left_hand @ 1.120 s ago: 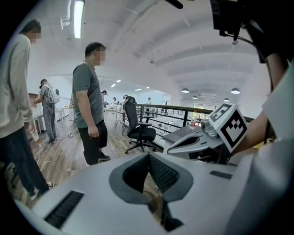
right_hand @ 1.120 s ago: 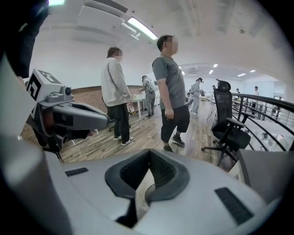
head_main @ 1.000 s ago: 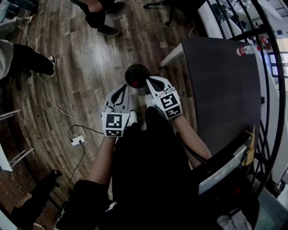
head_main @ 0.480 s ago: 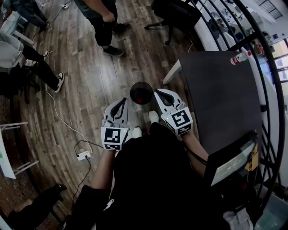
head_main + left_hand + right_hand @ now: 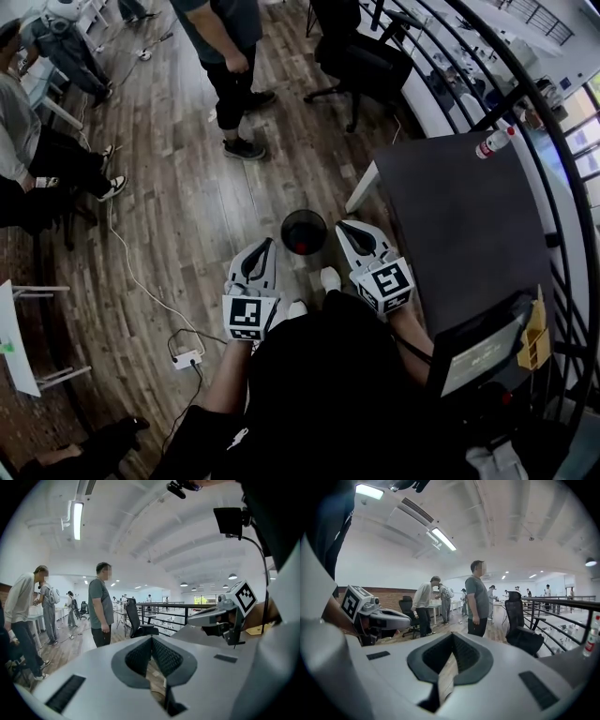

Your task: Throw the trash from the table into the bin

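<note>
The black round bin (image 5: 304, 232) stands on the wooden floor by the corner of the dark table (image 5: 469, 216); something red (image 5: 300, 247) lies inside it. In the head view my left gripper (image 5: 265, 251) hangs just left of the bin and my right gripper (image 5: 346, 230) just right of it, both above the floor. Both are shut with nothing between the jaws, as the left gripper view (image 5: 151, 639) and the right gripper view (image 5: 452, 635) show. A plastic bottle (image 5: 494, 142) lies at the table's far end.
A person (image 5: 230, 56) stands beyond the bin, and others sit or stand at the left (image 5: 37, 141). A black office chair (image 5: 361, 61) is at the back. A power strip (image 5: 186, 358) and cable lie on the floor. A black railing (image 5: 562, 187) runs along the right.
The head view has tilted up, so more of the room and the people shows. Both grippers have risen beside the bin and stay shut.
</note>
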Tool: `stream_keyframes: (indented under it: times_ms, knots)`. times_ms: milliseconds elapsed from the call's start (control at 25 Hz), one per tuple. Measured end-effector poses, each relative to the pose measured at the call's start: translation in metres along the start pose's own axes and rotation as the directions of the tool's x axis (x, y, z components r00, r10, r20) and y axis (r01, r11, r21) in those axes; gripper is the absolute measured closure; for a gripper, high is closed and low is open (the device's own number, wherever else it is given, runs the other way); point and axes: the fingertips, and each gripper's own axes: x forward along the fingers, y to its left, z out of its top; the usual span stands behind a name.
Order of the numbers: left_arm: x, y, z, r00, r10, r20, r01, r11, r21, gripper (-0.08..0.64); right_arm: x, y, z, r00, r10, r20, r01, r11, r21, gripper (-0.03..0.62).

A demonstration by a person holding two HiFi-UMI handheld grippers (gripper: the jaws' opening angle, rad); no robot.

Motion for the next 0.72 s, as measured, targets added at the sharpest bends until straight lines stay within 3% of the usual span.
stream_keyframes:
  times_ms: [200,720]
  knots:
    - [0.018,0.005,0.003,1.0,-0.005,0.011,0.005,1.0,0.02,0.551,0.007,-0.013,0.0,1.0,-0.019,0.01,0.019,1.0,-0.005,0.583]
    - [0.008,0.005,0.013,1.0,-0.014,0.014,0.013,1.0,0.028,0.551,-0.003,-0.017,0.018,0.998,-0.051,0.025,0.051,0.999,-0.003,0.583]
